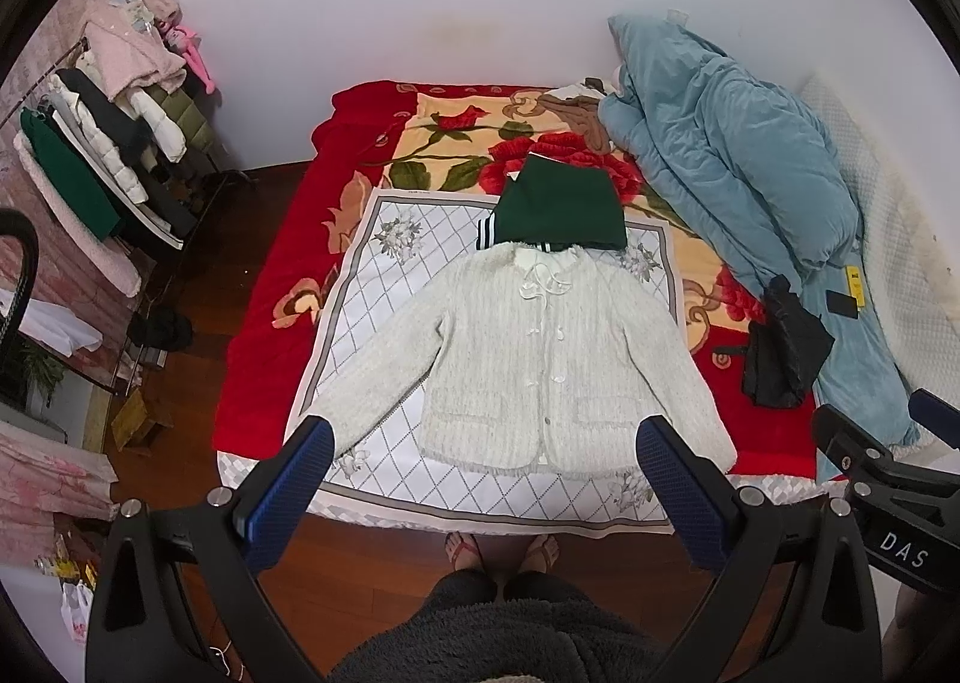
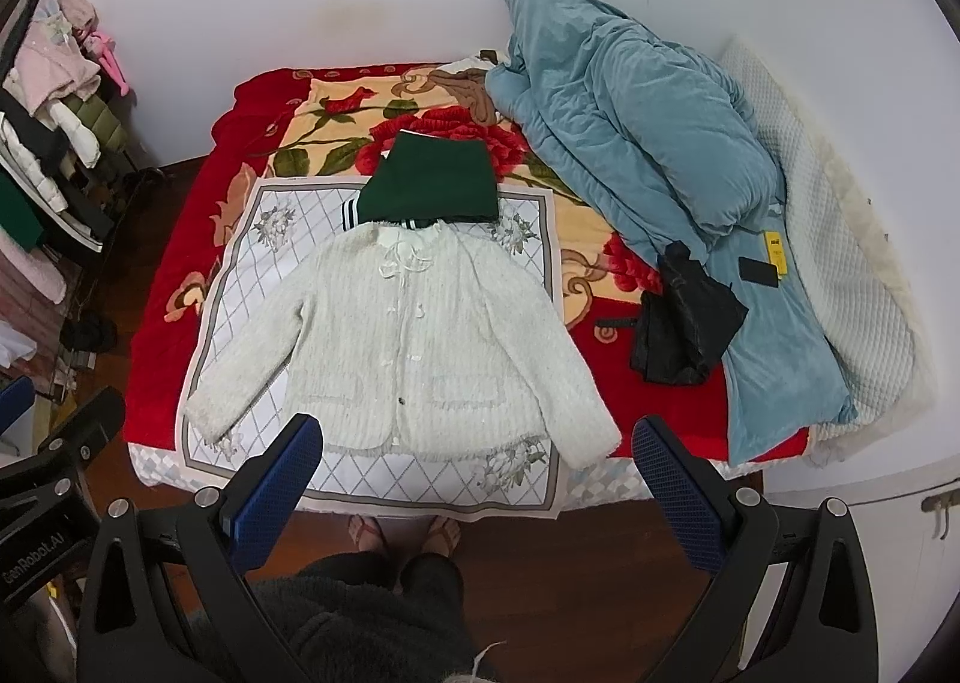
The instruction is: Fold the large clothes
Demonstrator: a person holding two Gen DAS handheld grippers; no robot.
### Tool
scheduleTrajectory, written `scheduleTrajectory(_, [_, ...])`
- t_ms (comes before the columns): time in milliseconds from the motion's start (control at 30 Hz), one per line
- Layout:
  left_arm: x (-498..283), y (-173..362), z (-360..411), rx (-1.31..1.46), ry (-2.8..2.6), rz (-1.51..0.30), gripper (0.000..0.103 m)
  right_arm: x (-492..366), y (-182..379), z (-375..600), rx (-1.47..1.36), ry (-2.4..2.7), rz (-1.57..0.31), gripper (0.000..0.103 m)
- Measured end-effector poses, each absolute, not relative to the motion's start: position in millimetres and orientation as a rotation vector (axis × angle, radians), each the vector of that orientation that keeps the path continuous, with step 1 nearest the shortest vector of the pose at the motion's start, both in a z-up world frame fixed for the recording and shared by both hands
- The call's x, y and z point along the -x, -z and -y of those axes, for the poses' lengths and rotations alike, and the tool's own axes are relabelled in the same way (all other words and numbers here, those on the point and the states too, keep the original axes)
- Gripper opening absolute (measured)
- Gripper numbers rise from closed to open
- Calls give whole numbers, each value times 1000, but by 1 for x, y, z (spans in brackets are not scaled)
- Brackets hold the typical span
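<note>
Bed (image 1: 252, 383), one white cardigan (image 1: 528, 359), one folded green garment (image 1: 561, 203)

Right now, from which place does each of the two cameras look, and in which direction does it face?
Left wrist view: on the left gripper, above the bed's foot edge, facing down the bed at the white jacket; its open fingers, the right gripper and the person's feet show.
Right wrist view: on the right gripper, slightly further right, same direction; its open fingers, the left gripper and the feet show.
Both share the white jacket, the folded green garment and the blue quilt.
</note>
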State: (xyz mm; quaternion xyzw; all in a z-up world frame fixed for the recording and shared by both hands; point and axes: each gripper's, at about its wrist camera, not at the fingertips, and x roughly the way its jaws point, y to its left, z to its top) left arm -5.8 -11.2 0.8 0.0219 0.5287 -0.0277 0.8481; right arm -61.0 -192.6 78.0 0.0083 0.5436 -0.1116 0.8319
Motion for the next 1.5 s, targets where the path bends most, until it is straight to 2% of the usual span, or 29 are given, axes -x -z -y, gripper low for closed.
scheduleTrajectory(267, [-5,3,0,-54,78,-1057,103,56,-70,195,-55,267,-1147,103])
scheduleTrajectory(433, [-45,44,1,-116,69,-979,103,40,-30,218,-134,324,-1101,103])
scheduleTrajectory(567, [-72,97,7,-174,28,-946,103,22,43,272,-292,449,-1162,103])
scheduleTrajectory(633, [-91,132,15,-205,-5,-968,103,19,86,309,-390,520,-1184,99])
scheduleTrajectory(700, [-109,171,24,-217,-33,-1009,103,21,137,347,-481,583,-1208,90])
scheduleTrajectory(1033, [-163,373,98,-223,-149,-1220,103,87,419,543,-1014,861,-1243,91])
scheduleTrajectory(1200, [-168,477,166,-320,-83,-1292,103,113,539,583,-1165,900,-1256,91])
scheduleTrajectory(1367, [-172,553,209,-450,2,-1323,103,114,613,583,-1339,848,-1220,90])
scheduleTrajectory(1433, [-173,569,218,-483,27,-1315,103,110,618,579,-1368,847,-1158,72])
scheduleTrajectory(1467, [-175,573,222,-491,33,-1308,103,105,613,575,-1348,839,-1132,51])
scheduleTrajectory(1500, [-178,578,228,-493,38,-1306,103,101,606,571,-1304,857,-1141,34])
